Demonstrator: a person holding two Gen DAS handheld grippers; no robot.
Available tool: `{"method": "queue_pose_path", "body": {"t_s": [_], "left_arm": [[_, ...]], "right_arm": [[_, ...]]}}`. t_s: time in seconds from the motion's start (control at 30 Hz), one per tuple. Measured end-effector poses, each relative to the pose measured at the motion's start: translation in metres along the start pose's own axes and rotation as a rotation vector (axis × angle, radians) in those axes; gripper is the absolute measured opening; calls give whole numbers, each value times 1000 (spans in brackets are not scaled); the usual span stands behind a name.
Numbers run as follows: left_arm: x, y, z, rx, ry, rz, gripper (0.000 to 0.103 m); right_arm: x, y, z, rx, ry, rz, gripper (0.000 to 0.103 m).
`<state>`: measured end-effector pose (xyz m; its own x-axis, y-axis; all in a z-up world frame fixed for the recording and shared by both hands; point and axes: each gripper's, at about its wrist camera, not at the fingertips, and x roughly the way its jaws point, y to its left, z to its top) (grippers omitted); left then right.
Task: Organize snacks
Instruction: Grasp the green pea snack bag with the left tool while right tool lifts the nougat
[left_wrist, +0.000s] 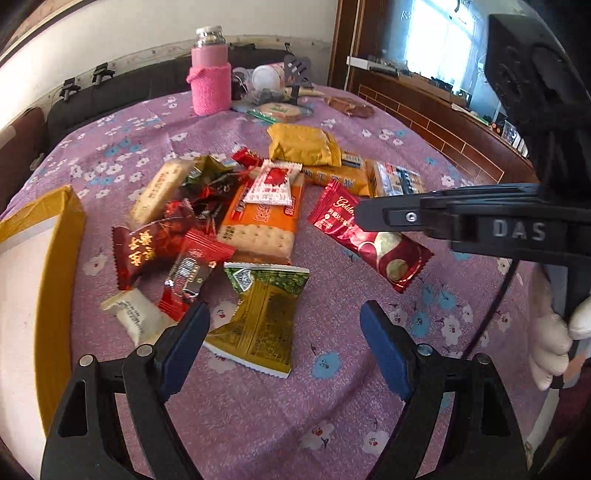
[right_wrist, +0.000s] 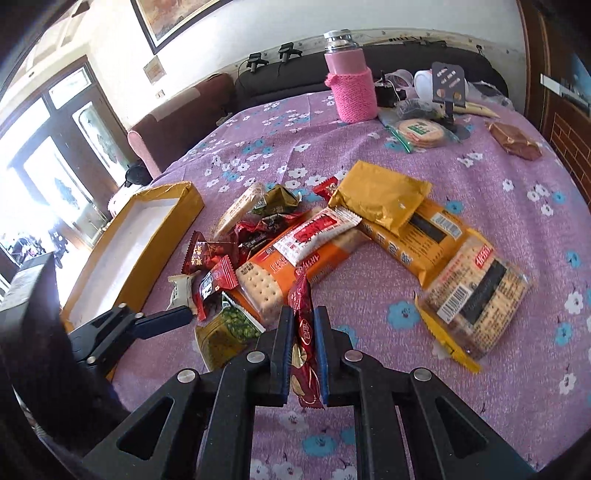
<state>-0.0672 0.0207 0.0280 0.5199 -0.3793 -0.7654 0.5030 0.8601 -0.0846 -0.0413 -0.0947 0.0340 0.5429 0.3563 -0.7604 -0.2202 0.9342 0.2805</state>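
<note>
A heap of wrapped snacks lies on the purple flowered cloth (left_wrist: 332, 406), with an orange cracker pack (left_wrist: 258, 225) (right_wrist: 273, 273) in its middle. My right gripper (right_wrist: 303, 314) is shut on a long red packet (right_wrist: 301, 291) (left_wrist: 391, 258), whose ends stick out on both sides of the pads. My left gripper (left_wrist: 284, 332) stands open low over the cloth. A green-and-gold packet (left_wrist: 262, 314) (right_wrist: 225, 332) lies between its blue pads, nearer the left one, and neither pad presses on it. An open yellow box (left_wrist: 70, 221) (right_wrist: 122, 240) with a white inside sits left of the heap.
At the back stand a pink knit-covered bottle (left_wrist: 210, 81) (right_wrist: 351, 88), a black phone stand (right_wrist: 447, 85), round crackers in a bag (right_wrist: 421, 131) and a brown packet (right_wrist: 513, 138). Yellow packs (left_wrist: 303, 146) (right_wrist: 380, 199) lie right of the heap. A gloved hand (left_wrist: 554, 343) holds the right gripper.
</note>
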Motion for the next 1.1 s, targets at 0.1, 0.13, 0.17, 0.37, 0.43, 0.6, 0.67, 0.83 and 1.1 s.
{"method": "queue_pose_path", "body": {"t_s": [0.1,0.13,0.17,0.37,0.43,0.6,0.67,0.83,1.1], "left_arm": [[10,3,2,-17,32,16,33],[10,5,2,-29,34,19,34],[10,6,1,-44,26,15,33],[-22,20,-5,-157,-50,-13,13],[-44,28,-9,-197,-96,-28,12],[-87,61,-23,-279,-170,46,12],[-88,64,-24,-277,-147,51,13],[-51,41,-21,-208,-68,-11,49],[11,-1,-1,-65,43,85,42]], "right_arm": [[-3,-10,-7,38,9,27,11],[-3,-11,-9,46,10,34,11],[-3,-12,-11,55,12,44,11],[-11,-4,-17,78,11,126,11],[-17,8,-16,72,2,160,11],[-26,55,-7,9,-20,210,11],[-31,70,-2,-13,-47,193,11],[-41,61,-3,27,-63,151,11],[-58,23,-18,102,-64,103,11]]}}
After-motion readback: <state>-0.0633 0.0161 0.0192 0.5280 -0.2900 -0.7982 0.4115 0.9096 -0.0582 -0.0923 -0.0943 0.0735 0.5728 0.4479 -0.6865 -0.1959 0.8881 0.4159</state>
